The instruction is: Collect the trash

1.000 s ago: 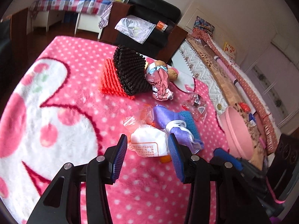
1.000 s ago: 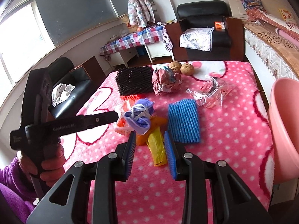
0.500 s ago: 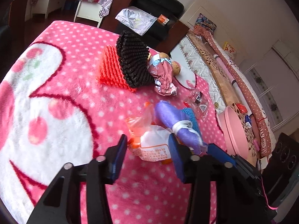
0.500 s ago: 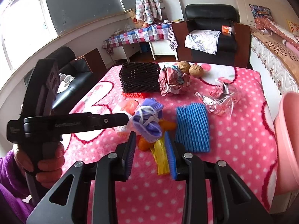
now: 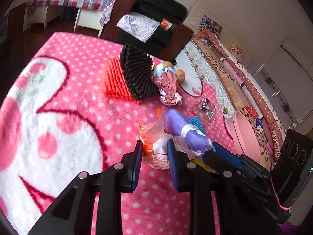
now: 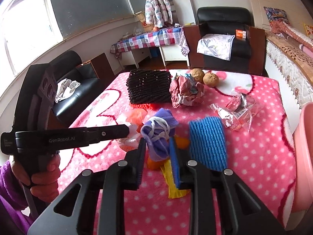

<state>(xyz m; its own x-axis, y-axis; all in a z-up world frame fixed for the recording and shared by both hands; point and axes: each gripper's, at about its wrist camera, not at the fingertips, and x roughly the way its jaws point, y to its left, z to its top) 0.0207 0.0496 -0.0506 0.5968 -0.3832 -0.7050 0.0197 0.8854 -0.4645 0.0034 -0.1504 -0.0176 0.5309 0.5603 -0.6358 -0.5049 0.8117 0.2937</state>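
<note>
On your left the pink dotted blanket (image 5: 64, 90) lies bare, so a claw can pass there freely. Straight ahead the trash crowds together: the white-and-orange bag (image 5: 156, 152), the purple mask (image 6: 158, 137), the yellow wrapper (image 6: 172, 178) and the blue foam net (image 6: 207, 143) touch or nearly touch. Behind them the black foam net (image 6: 148, 86) and the crumpled pink wrapper (image 6: 185, 92) block the far side. The pink bin (image 5: 244, 135) closes the right edge.

both wrist views look steeply down, close over the pink blanket (image 5: 82, 105), sharing the trash pile (image 6: 156, 135) from opposite sides.
</note>
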